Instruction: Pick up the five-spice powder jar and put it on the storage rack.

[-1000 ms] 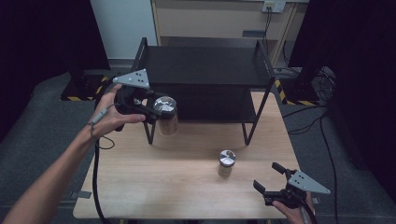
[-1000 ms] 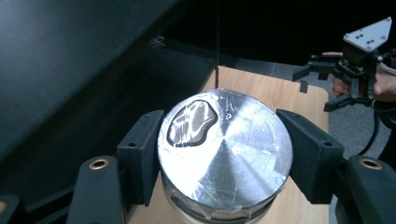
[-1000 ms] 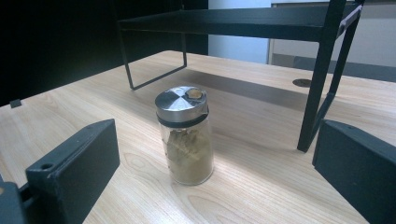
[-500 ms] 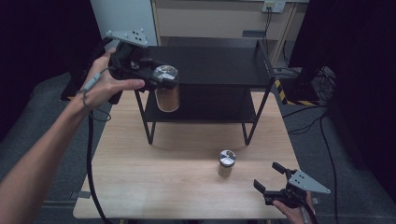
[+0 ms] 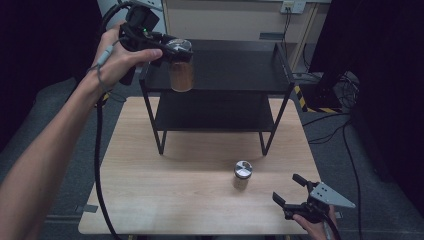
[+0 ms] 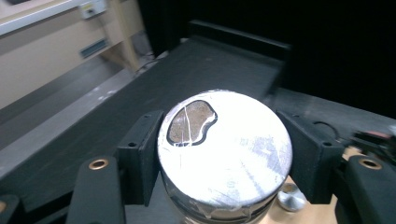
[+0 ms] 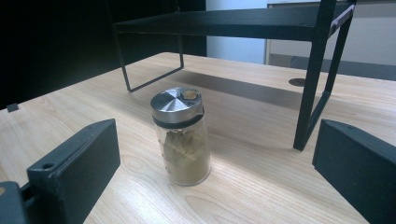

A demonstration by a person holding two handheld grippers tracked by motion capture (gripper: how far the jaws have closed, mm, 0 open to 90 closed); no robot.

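Wood: the table [image 5: 150, 200] has a pale, fine-grained top, filling the lower centre of the high view.
Black metal: a two-tier shelf rack [image 5: 280, 65] stands at the far half of the table on thin legs, its top a flat matte sheet with a low rim.
Left gripper: the left gripper [image 5: 172, 50], upper left of the high view, has its black jaws pressed on both sides of a spice jar [image 5: 180, 65], raised above the front left corner of the rack's top.
Held jar: round clear glass with a brushed silver lid [image 6: 224, 147]; the lid has a kidney-shaped opening showing brown powder. Brown contents fill most of the glass.
Second jar: a same-shaped glass jar [image 7: 181, 135] stands upright on the table, lower centre-right, silver cap on, partly filled with tan powder.
Right gripper: the right gripper [image 5: 290, 191], lower right of the frame, has its jaws spread wide and empty, with the second jar near and in front of them.
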